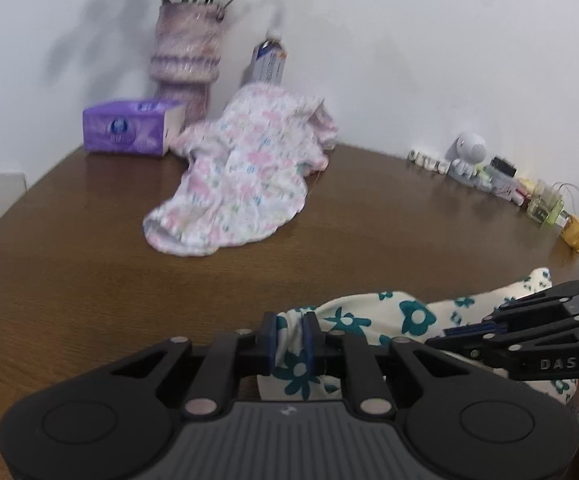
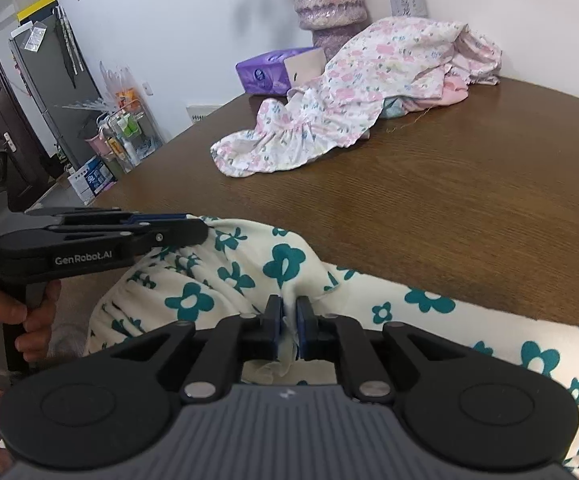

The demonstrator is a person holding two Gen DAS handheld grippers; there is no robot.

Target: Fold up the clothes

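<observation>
1. While pinched at two points, cream cotton garment with teal flower print [image 2: 273, 264] draped over the near edge of the brown wooden table [image 2: 449, 208], bunched, partly hanging off toward the person.
2. Left gripper [image 1: 291, 344]: fingers nearly pressed together, clamping a gathered fold of the teal-flowered cloth between blue pads [image 1: 271, 342].
3. Right gripper [image 2: 287, 326]: fingers almost closed, nipping a thin ridge of the same cloth.
4. Key relation: both grips close together on one edge, left one toward the table's left side, right one beside it; cloth's long axis running roughly along the near edge, most loose length trailing toward the right.
5. Likely need, as a judgement: draw the two grips apart along that edge to spread the cloth before any fold.
6. Second garment, pink-and-white floral heap [image 1: 241, 172], untouched near the far edge, by a purple tissue box [image 1: 129, 126].
</observation>
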